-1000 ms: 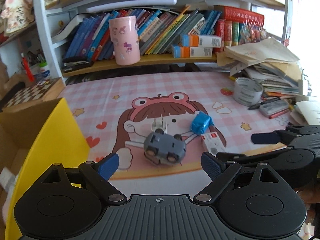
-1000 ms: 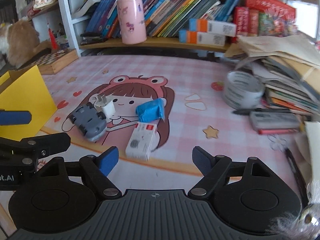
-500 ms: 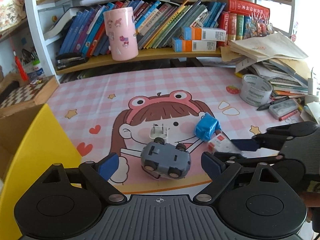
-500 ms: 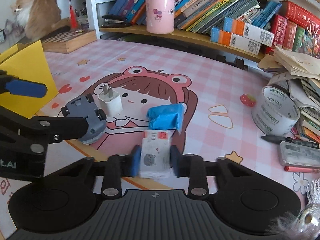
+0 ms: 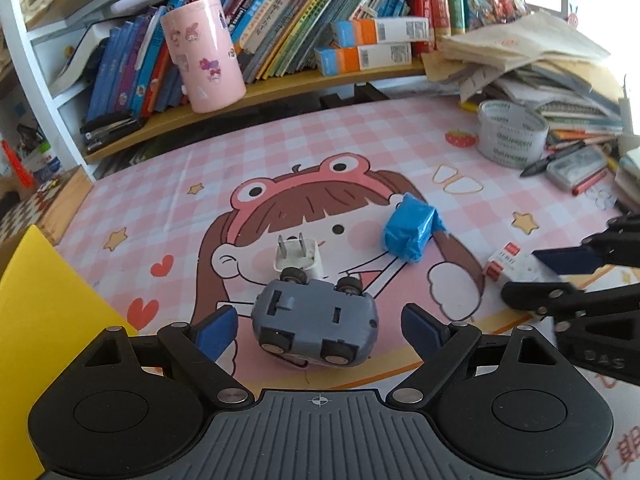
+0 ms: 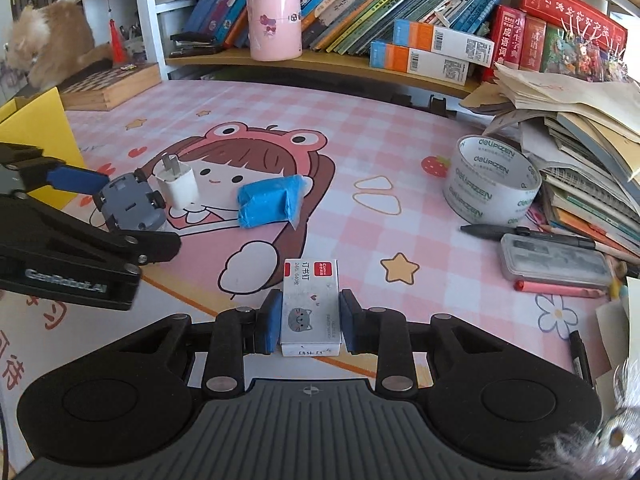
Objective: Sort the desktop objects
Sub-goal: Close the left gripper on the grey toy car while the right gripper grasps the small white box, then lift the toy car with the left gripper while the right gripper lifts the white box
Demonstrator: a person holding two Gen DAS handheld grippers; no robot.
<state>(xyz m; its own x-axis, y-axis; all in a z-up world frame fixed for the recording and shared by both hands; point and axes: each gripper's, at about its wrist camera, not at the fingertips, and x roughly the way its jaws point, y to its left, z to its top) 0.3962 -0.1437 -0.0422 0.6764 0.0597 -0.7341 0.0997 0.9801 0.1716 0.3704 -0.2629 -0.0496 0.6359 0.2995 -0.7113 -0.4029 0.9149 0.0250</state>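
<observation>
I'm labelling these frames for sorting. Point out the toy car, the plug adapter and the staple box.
toy car (image 5: 316,320), left wrist view, grey underside.
plug adapter (image 6: 178,188), right wrist view, white body.
staple box (image 6: 310,306), right wrist view, top face.

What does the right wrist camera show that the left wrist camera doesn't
Only the right wrist view shows the cat print on the small white box, clamped between the right gripper pads, and a fluffy animal far left. Only the left wrist view shows the left gripper open around the grey toy car. Both show the white plug, blue packet and tape roll.
</observation>
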